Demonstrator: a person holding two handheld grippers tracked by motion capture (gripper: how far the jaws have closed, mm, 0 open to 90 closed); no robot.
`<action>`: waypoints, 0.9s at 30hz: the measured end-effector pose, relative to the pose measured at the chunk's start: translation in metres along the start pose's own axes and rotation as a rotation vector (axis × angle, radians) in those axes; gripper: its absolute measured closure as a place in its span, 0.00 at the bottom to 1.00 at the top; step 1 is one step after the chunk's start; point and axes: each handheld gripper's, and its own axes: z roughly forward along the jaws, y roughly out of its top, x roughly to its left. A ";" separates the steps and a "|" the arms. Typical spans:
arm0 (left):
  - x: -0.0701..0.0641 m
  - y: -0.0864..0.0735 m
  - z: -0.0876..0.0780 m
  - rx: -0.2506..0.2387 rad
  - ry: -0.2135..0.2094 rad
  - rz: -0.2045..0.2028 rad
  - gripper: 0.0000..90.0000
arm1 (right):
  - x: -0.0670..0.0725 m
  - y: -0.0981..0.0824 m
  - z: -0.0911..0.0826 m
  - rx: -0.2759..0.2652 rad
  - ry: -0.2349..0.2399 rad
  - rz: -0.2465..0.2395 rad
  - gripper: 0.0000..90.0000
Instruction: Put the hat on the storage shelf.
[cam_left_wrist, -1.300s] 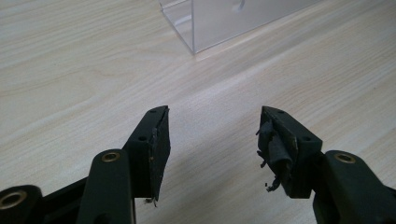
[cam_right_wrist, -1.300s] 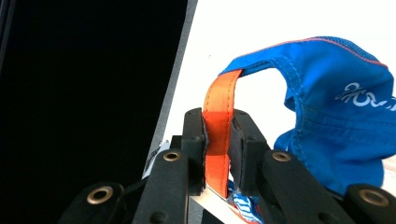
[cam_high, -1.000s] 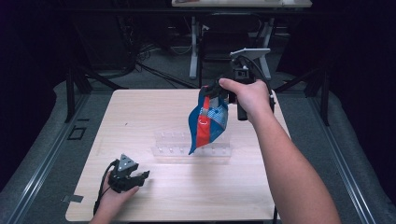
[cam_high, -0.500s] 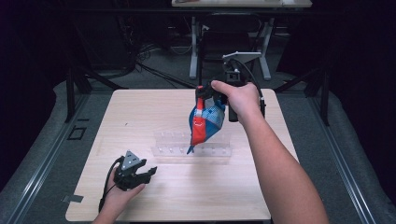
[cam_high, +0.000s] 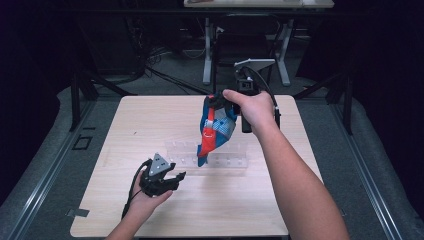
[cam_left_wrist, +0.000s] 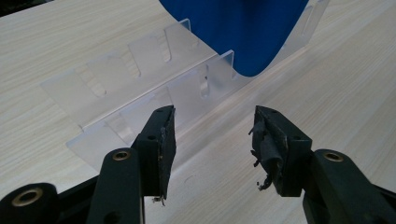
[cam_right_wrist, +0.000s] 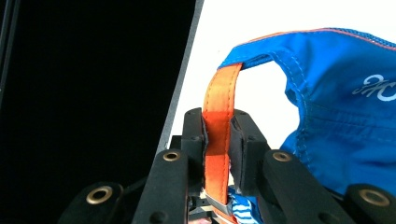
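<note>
A: Status of the blue pouch?

B: It hangs at frame centre above the clear rack, its orange strap clamped in the right hand-held gripper.

A: Handling?

B: Soft, light, floppy fabric. Grip strap or seam. Left hand-held gripper is part-closing, nothing between.

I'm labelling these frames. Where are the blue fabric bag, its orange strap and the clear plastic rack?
Blue fabric bag (cam_high: 218, 129), high view, on its hanging body.
Orange strap (cam_right_wrist: 219, 100), right gripper view, just above the jaws.
Clear plastic rack (cam_left_wrist: 140, 88), left gripper view, on a slotted wall.
</note>
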 end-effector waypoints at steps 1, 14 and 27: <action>-0.001 0.001 0.001 -0.008 0.003 0.002 0.55 | -0.001 -0.001 0.001 0.012 -0.008 0.013 0.86; -0.013 0.022 0.006 -0.034 -0.026 0.025 0.65 | -0.015 -0.006 0.005 0.031 -0.024 0.020 0.86; -0.013 0.018 0.005 -0.022 -0.017 0.028 0.66 | -0.036 -0.012 0.010 0.031 -0.064 0.044 0.86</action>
